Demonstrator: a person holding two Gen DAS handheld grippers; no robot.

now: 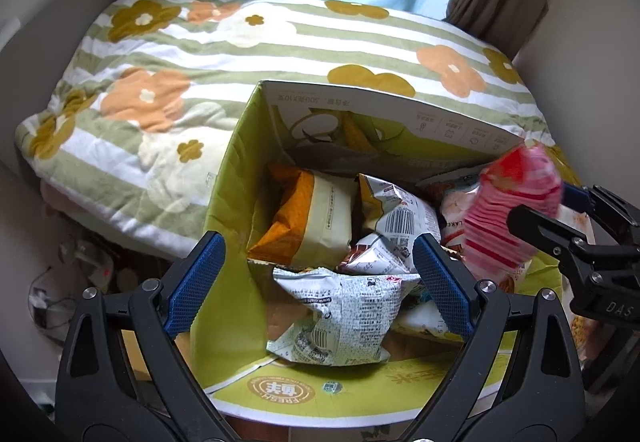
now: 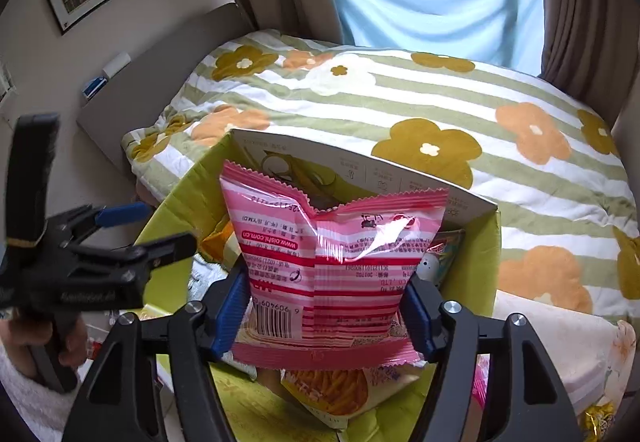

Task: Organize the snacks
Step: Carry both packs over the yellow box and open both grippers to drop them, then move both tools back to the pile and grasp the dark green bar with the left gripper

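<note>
Pink packet held above the snack box

Blue pads of the right gripper (image 2: 325, 316) clamp a pink striped packet (image 2: 334, 262) by its sides, over the open green box (image 2: 472, 270); only this view shows its barcode and print. The left gripper (image 1: 318, 282) hangs spread wide with nothing between its pads. Its camera alone looks down into the box (image 1: 230, 178), where an orange bag (image 1: 310, 220) and white packets (image 1: 344, 316) lie piled. Behind is a flowered quilt (image 1: 160, 54).

Both wrist views look down, close, into the open box (image 1: 236, 170) (image 2: 486, 266); shared backdrop, floral quilt (image 1: 200, 54) (image 2: 400, 90)
</note>
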